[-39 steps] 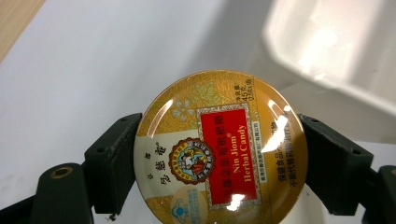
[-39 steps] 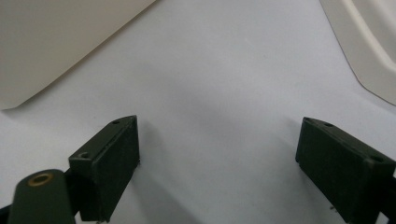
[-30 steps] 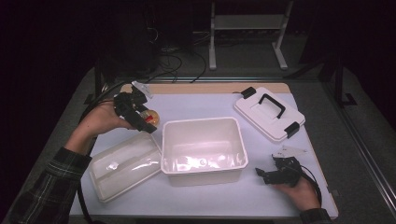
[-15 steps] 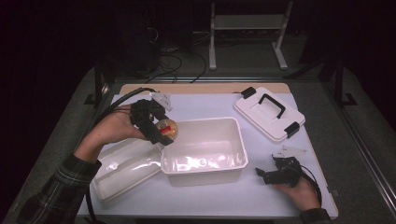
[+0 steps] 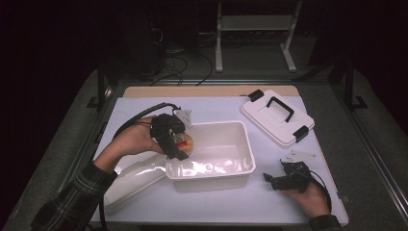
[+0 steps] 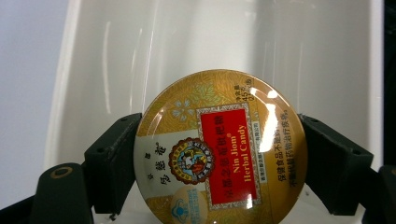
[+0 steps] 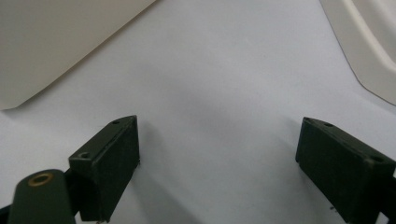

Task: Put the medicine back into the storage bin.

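My left gripper (image 5: 179,144), clamped on the round gold-and-red herbal candy tin (image 5: 185,141), now sits over the near-left corner of the open white plastic tub (image 5: 240,139). A second ago it hung over bare table left of the tub, above the clear plastic lid (image 5: 134,175). My forearm now crosses that lid further right.
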### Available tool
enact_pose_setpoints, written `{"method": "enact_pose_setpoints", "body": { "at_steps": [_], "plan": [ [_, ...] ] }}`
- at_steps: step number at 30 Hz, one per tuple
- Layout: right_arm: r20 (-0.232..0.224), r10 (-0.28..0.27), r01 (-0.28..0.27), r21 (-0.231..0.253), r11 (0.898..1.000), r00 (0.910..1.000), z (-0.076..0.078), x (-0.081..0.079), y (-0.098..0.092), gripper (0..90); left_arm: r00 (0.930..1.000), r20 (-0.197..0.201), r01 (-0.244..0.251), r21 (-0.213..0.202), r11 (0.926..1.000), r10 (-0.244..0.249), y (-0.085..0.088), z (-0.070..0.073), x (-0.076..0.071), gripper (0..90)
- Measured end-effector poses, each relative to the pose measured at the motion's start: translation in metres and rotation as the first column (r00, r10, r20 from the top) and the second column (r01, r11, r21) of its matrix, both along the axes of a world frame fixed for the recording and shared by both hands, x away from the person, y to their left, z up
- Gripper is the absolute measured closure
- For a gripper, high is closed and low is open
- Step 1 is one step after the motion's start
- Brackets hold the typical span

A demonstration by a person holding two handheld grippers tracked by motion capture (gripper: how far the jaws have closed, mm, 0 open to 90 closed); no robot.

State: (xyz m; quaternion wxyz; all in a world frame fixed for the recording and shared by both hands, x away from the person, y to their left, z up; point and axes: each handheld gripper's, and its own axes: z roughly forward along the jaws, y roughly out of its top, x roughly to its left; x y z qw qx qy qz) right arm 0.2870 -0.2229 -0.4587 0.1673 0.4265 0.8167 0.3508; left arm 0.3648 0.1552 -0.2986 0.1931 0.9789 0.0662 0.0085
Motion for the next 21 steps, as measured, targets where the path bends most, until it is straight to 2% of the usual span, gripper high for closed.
{"method": "enact_pose_setpoints", "body": {
  "at_steps": [11, 21],
  "plan": [
    [0.001, 0.0, 0.0, 0.001, 1.0, 1.0, 0.0, 0.0, 0.0, 12.8, 1.0, 0.003, 0.006, 0.035, 0.9994, -0.007, -0.004, -0.025, 0.002, 19.7],
    [0.001, 0.0, 0.0, 0.001, 1.0, 1.0, 0.0, 0.0, 0.0, 12.8, 0.9999, 0.011, 0.013, 0.05, 0.9987, -0.014, -0.006, -0.035, 0.002, 19.6]
  ]
}}
